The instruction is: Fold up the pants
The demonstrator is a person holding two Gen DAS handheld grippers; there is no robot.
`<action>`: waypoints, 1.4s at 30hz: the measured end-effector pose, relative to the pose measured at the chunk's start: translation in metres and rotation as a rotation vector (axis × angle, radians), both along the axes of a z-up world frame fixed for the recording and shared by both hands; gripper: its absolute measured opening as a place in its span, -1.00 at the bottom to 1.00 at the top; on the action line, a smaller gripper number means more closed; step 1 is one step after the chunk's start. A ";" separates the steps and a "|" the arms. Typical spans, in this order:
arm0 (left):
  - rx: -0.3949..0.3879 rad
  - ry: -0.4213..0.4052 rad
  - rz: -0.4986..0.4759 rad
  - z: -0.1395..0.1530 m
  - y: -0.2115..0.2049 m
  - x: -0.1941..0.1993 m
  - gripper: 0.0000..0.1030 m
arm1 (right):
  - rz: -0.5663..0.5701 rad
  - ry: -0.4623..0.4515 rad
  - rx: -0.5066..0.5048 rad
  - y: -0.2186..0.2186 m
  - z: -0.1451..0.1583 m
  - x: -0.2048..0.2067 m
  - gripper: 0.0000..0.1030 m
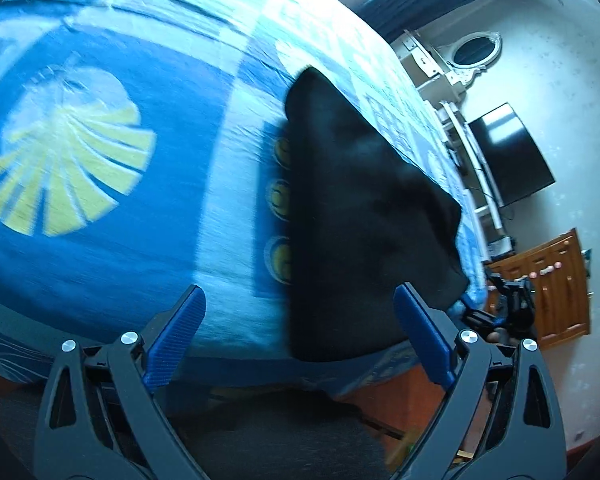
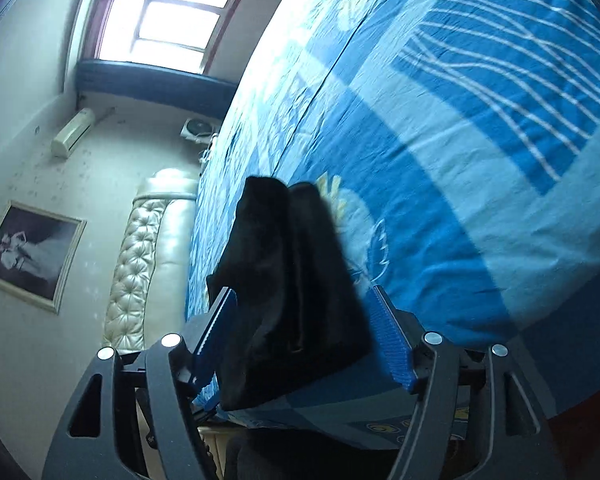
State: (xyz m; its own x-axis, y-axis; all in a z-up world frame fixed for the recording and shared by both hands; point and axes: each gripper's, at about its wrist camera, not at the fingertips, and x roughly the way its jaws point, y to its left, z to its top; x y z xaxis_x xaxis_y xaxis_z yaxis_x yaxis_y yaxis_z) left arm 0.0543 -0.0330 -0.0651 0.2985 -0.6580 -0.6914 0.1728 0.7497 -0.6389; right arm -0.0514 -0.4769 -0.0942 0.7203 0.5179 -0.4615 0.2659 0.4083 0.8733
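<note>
While the left wrist view looked down over the blue patterned bedspread [image 1: 100, 240], the black pants [image 1: 360, 208] lay as a dark folded slab at centre right of the frame, close to the bed's near edge. The left gripper [image 1: 300, 336] had its jaws spread wide with nothing between the pads; the cloth's lower end lay beyond them, and whether it was touched could not be told. At the lower right edge the right gripper [image 1: 504, 312] showed small, beside the pants' corner.

From the right wrist view the pants [image 2: 288, 280] ran from centre frame down to the lower middle, in stacked layers with a seam line visible. The right gripper [image 2: 300, 336] had its jaws apart on either side of the fabric, the pads not pressing it.

Judging by the drape, the pants looked soft, limp and light, likely to sag and slide out of fold if lifted by one layer. A better hold would be at the two corners of one end, pinching all layers together.
</note>
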 end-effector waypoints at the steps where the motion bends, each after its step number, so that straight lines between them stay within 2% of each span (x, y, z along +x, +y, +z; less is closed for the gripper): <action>1: -0.014 0.014 -0.006 -0.003 -0.006 0.001 0.84 | 0.010 0.005 0.004 0.004 -0.002 0.003 0.33; 6: -0.036 0.041 -0.032 -0.012 -0.028 0.007 0.84 | 0.059 0.045 0.012 0.013 -0.014 0.014 0.34; 13: -0.111 0.097 -0.031 -0.028 -0.043 0.013 0.81 | 0.085 0.031 0.000 0.031 -0.016 0.024 0.43; 14: -0.112 0.100 -0.032 -0.029 -0.046 0.013 0.74 | 0.093 0.033 -0.023 0.033 -0.012 0.027 0.41; 15: -0.111 0.107 -0.038 -0.030 -0.049 0.013 0.50 | 0.097 0.038 -0.047 0.036 -0.011 0.028 0.33; 16: -0.101 0.117 -0.044 -0.032 -0.051 0.014 0.40 | 0.101 0.050 -0.081 0.040 -0.009 0.030 0.16; 18: -0.062 0.113 -0.045 -0.032 -0.055 0.015 0.26 | 0.113 0.055 -0.123 0.051 -0.007 0.034 0.02; 19: -0.053 0.108 -0.045 -0.031 -0.055 0.015 0.11 | 0.122 0.053 -0.140 0.050 -0.008 0.033 -0.08; 20: -0.047 0.107 -0.038 -0.030 -0.055 0.015 0.06 | 0.122 0.051 -0.150 0.050 -0.007 0.032 -0.11; 22: -0.060 0.114 -0.025 -0.028 -0.051 0.016 -0.20 | 0.116 0.049 -0.160 0.052 -0.003 0.032 -0.18; 25: -0.053 0.101 -0.020 -0.020 -0.046 0.016 -0.35 | 0.114 0.043 -0.178 0.056 0.003 0.032 -0.21; 32: 0.042 0.045 -0.011 -0.001 -0.030 0.016 -0.43 | 0.161 0.009 -0.152 0.084 0.014 0.048 -0.22; 42: 0.127 0.043 0.104 0.013 0.065 0.008 -0.43 | 0.334 -0.015 -0.100 0.170 0.010 0.094 -0.23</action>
